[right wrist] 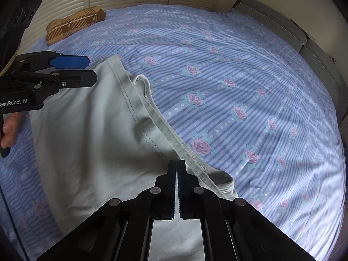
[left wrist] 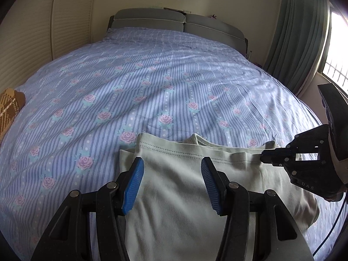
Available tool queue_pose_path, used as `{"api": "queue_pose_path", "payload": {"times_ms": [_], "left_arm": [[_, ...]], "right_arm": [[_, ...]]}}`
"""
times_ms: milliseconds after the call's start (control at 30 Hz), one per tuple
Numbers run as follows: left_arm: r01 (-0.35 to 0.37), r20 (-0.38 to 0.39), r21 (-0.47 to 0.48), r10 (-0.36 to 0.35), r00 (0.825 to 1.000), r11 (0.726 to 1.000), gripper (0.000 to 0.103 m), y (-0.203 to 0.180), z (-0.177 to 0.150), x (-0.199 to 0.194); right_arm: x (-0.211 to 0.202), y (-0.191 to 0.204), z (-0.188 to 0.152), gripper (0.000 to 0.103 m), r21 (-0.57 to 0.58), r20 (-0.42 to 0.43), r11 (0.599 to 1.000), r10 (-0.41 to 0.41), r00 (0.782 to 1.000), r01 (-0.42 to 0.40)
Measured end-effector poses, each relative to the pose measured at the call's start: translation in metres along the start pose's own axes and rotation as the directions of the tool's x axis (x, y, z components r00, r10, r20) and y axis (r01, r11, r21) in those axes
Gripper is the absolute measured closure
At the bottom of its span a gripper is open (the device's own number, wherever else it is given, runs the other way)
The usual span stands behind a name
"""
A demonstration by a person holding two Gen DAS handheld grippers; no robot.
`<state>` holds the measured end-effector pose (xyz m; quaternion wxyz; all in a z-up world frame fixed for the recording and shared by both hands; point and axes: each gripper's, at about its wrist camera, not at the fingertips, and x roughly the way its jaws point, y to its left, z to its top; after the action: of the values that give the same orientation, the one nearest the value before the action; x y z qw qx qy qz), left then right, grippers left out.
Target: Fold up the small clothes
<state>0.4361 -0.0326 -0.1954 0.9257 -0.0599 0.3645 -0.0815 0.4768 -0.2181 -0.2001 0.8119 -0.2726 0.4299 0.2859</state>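
I am working on a pale green shirt (right wrist: 91, 143) that is lying partly folded near the front edge of the bed (right wrist: 239, 69), its neckline and stitched hem facing the headboard (left wrist: 178, 22). My right hand-held gripper (right wrist: 178, 163) is sitting fully closed at the corner by the ribbed neckband; the pads meet right at the fabric edge, and a sliver of pale cloth seems to show between them, so I judge it is pinching that corner to carry it across, though I cannot confirm the grip from the left view, where only its black tip rests on the shirt's right edge. My left hand-held gripper (left wrist: 171, 169) is hanging about half open just above the shirt's middle, its blue pads (left wrist: 134, 187) straddling the cloth without pressing on it; it is gripping nothing. I am keeping it there, I think, to pin or catch the left side once the right corner lifts, so the fold line stays straight. A brown plaid cloth (right wrist: 74, 25) is lying well apart at the far edge, out of the way.
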Motion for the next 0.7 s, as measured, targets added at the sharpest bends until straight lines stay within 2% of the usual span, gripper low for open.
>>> {"api": "queue_pose_path", "payload": {"times_ms": [100,200,333,400,700], "left_arm": [[0.007,-0.001,-0.011,-0.007,1.0,1.0,0.049,0.003,0.0,0.0],[0.013,-0.001,-0.012,-0.013,1.0,1.0,0.049,0.003,0.0,0.0],[0.009,0.002,-0.012,-0.009,1.0,1.0,0.049,0.004,0.0,-0.001],[0.01,0.001,-0.014,-0.01,1.0,1.0,0.049,0.003,0.0,-0.001],[0.024,0.003,-0.014,-0.024,1.0,1.0,0.049,0.001,0.001,-0.002]], "right_arm": [[-0.003,-0.005,0.0,0.102,0.022,0.021,0.999,-0.023,1.0,0.023],[-0.007,-0.007,0.0,0.102,0.02,0.036,1.0,-0.008,0.999,0.007],[-0.009,-0.005,0.003,0.086,-0.022,0.027,0.999,-0.034,0.999,0.035],[-0.007,-0.004,0.005,0.086,-0.044,0.012,0.999,0.003,1.0,-0.002],[0.008,-0.003,0.012,0.086,-0.14,-0.054,0.988,0.063,0.997,-0.07]]}}
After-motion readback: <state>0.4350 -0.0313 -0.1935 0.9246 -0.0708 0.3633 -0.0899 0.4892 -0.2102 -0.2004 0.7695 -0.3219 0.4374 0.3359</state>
